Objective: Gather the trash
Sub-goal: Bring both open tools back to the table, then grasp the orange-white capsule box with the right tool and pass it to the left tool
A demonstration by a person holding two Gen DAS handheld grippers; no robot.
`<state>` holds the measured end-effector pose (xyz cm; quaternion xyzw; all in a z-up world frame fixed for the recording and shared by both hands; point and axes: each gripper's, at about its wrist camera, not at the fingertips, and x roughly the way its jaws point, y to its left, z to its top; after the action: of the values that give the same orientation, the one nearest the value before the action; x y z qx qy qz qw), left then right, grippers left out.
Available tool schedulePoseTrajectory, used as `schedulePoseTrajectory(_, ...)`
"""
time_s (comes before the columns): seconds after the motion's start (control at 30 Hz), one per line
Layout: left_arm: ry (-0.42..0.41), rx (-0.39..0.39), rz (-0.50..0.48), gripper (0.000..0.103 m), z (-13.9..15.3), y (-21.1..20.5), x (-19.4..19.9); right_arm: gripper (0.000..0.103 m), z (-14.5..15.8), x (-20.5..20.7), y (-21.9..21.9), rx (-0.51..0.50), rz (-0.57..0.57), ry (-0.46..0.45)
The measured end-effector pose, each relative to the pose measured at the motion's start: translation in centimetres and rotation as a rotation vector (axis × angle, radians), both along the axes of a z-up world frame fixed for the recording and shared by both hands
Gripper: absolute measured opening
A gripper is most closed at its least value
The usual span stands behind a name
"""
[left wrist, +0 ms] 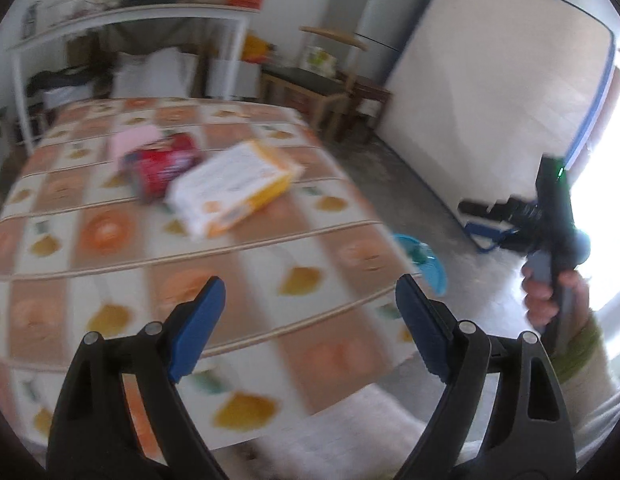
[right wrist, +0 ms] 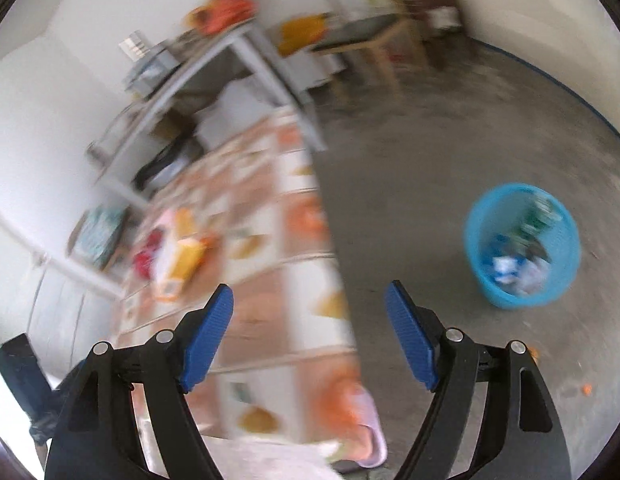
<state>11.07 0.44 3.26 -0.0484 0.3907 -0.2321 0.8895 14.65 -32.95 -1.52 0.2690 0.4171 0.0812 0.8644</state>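
Right wrist: blue bin (right wrist: 522,246) whole | left wrist: rim only | both jaws wide, empty

box (left wrist: 234,188): glossy cardboard | bin (right wrist: 522,244): plastic mesh | floor (right wrist: 430,140): rough concrete

Left claw (left wrist: 310,312) agape, empty; right claw (right wrist: 310,320) — likewise
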Motion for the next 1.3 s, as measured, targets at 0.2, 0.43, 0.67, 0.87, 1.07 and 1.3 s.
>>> schedulePoseTrajectory(0.2, -0.002, -0.025, 0.127, 0.083, -0.5, 6.0, -1.2, 0.076, 1.5, 4.5, 7.7, 0.022, 0.160, 0.010)
schedulePoseTrajectory(0.43, 0.009, -0.054, 0.175, 0.083, -2.1, 9.1, -1.8, 0.076, -0.1, 12.2, 10.9, 0.021, 0.157, 0.083)
schedulePoseTrajectory(0.67, 0.002, -0.066, 0.183, 0.083, -2.4, 10.3, -2.6, 0.063, -3.3, 17.3, 12.4, 0.087, 0.199, 0.198)
schedulePoseTrajectory(0.87, 0.023, -0.104, 0.192, 0.083, -3.0, 11.3, -2.0, 0.018, -3.0, 15.6, 13.6, 0.101, 0.217, 0.231)
schedulePoseTrajectory(1.07, 0.014, -0.122, 0.137, 0.083, -3.3, 10.9, -1.6, 0.015, -2.4, 8.8, 15.0, 0.134, 0.242, 0.252)
schedulePoseTrajectory(1.3, 0.058, -0.136, 0.087, 0.083, -4.6, 10.4, -0.6, 0.051, -3.5, 2.3, 19.7, 0.070, 0.484, 0.345)
